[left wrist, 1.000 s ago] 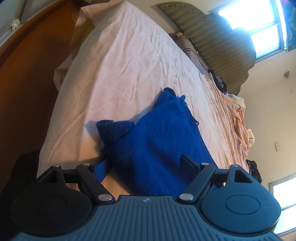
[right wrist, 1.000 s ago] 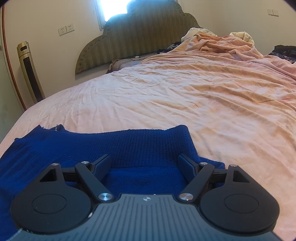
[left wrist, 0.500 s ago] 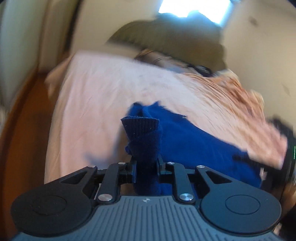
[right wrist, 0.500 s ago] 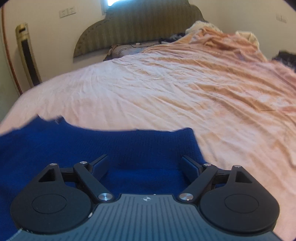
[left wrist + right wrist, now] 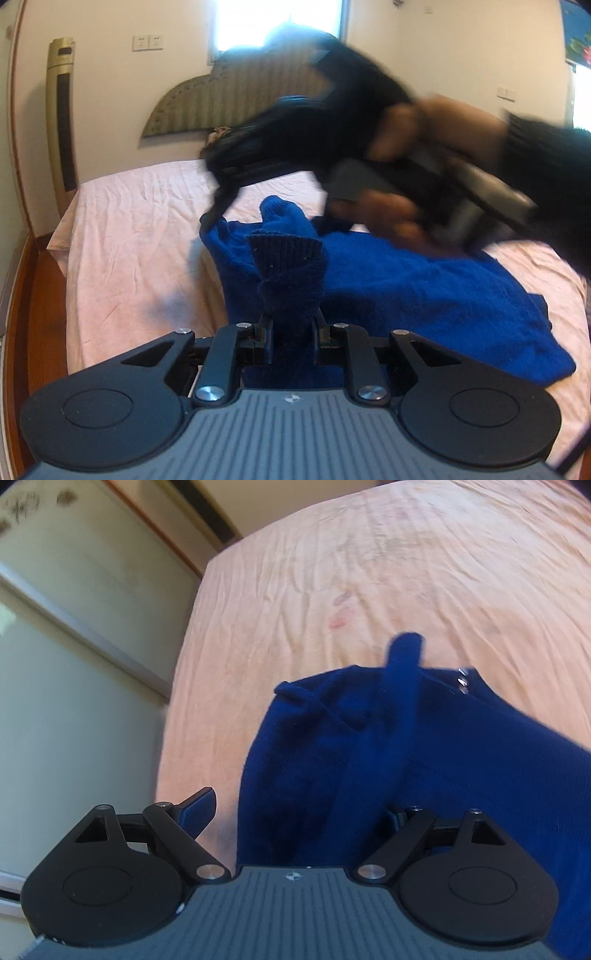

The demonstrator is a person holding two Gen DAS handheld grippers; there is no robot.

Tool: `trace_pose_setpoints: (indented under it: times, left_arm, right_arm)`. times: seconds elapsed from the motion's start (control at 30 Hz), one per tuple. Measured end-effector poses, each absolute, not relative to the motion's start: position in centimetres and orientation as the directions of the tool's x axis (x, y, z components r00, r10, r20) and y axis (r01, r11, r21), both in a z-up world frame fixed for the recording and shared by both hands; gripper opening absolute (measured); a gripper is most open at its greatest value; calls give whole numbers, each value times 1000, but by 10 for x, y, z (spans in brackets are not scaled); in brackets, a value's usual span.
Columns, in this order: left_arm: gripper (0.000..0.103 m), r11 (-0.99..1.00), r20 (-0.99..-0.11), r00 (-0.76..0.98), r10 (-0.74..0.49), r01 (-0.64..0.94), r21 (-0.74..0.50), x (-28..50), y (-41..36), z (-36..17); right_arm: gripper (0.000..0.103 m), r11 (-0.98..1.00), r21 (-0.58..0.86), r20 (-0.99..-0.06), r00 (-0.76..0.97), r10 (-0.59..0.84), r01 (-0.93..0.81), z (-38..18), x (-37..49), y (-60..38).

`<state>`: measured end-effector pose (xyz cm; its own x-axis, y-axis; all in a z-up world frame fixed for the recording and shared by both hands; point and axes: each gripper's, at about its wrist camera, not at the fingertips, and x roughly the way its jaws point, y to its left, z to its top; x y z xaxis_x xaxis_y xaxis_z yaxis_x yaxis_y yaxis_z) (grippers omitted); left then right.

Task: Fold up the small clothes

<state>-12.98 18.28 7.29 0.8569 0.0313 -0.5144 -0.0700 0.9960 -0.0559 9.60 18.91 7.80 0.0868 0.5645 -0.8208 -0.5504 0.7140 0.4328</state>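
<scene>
One second ago my left gripper [image 5: 291, 332] was open, with its jaws wide on each side of the blue sweater [image 5: 424, 295]. Now the jaws are clenched on the dark ribbed cuff [image 5: 286, 258] of one sleeve, and the cuff stands up out of the grip, lifted off the cloth below. My right gripper [image 5: 299, 812] was over the near hem before; it has swung across the sweater and now looks down on it from another side. Its jaws are released: the left finger [image 5: 197, 808] is wide apart and touches nothing, and the other finger is mostly hidden behind the blue cloth. In the left view this gripper and the hand [image 5: 402, 125] that holds it are only a dark blur above the sweater.

I judge that the fold of the sleeve is just beginning. The sleeve is secured, and the next move is probably to carry it inward over the body of the sweater.

The sweater lies on a pink bedsheet [image 5: 140, 236], which is wrinkled and soft. Beyond the sweater is the padded headboard [image 5: 221, 99], with a bright window above it. To the left of the headboard a tall gold unit [image 5: 61, 110] stands against the wall, and wall sockets [image 5: 147, 42] are above.
</scene>
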Motion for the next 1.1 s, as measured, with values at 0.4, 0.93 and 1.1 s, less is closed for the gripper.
trace_pose_setpoints:
  times: [0.4,0.93,1.1]
  left_arm:
    - [18,998,-514,857,27,-55,-40,-127,171,68]
    - [18,932,-440,861,-255,340,124,-128,6,85]
    - [18,886,-558,779,-287,437,154,-118,-40,48]
  right_arm:
    - [21,636,-20,-948,217,234,-771,69,79,262]
    - [11,794,317,-762,359,539,-518,114,86,-84]
    - [14,832,366,-736,417,533,-417,62,71,-137]
